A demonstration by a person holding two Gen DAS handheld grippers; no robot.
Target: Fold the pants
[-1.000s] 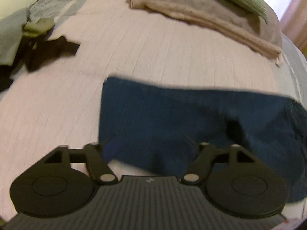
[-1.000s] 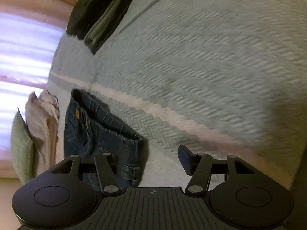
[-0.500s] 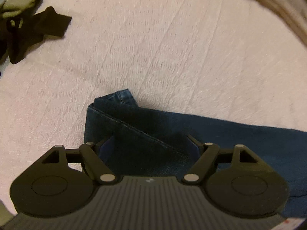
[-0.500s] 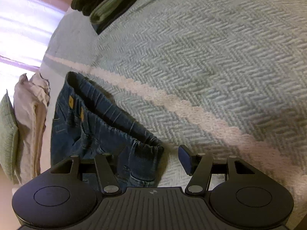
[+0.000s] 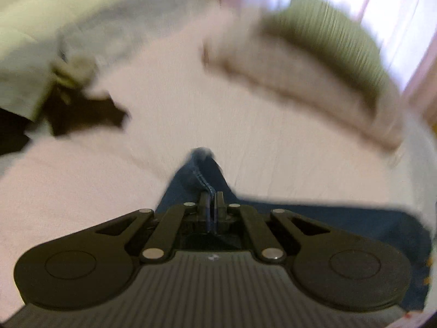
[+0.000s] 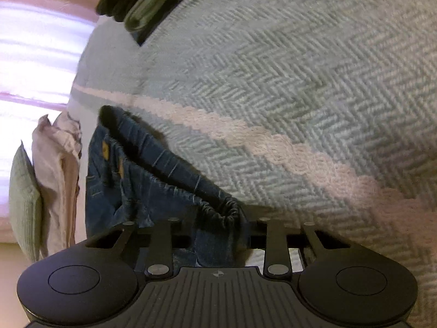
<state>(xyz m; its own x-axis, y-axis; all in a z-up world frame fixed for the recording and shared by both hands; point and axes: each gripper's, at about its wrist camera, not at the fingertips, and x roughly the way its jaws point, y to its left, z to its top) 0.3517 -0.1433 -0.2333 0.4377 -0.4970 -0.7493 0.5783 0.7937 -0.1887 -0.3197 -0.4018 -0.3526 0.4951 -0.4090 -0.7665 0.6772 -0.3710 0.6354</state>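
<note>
The left tool (image 5: 211, 202) is clenched on the pants (image 5: 327, 221), its two fingers pressed together over a stitched seam near the hem end of a leg. That end rises to the tool, while the rest of the dark blue denim spreads to the right across the pale pink bedspread (image 5: 191, 95). The left wrist view is heavily blurred. Beyond the pants, well apart from them, a black garment (image 5: 87, 114) lies at the left with pale olive cloth (image 5: 73, 68) above it, and at the far right a beige folded blanket (image 5: 300, 82) carries a green pillow (image 5: 327, 38). Nothing lies between the left tool and these.

In the right wrist view the right tool (image 6: 218, 235) has the gathered elastic waistband (image 6: 226, 210) of the pants (image 6: 131, 180) between its fingers, but the denim hides the fingertips, so I cannot tell whether the jaws grip it. The waistband end lies where a grey herringbone blanket (image 6: 300, 68) with a pale scalloped stripe begins. A dark folded stack of clothes (image 6: 142, 2) sits at the top of that blanket, well apart. At the left edge stand the beige blanket (image 6: 57, 169) and the green pillow (image 6: 24, 202).
</note>
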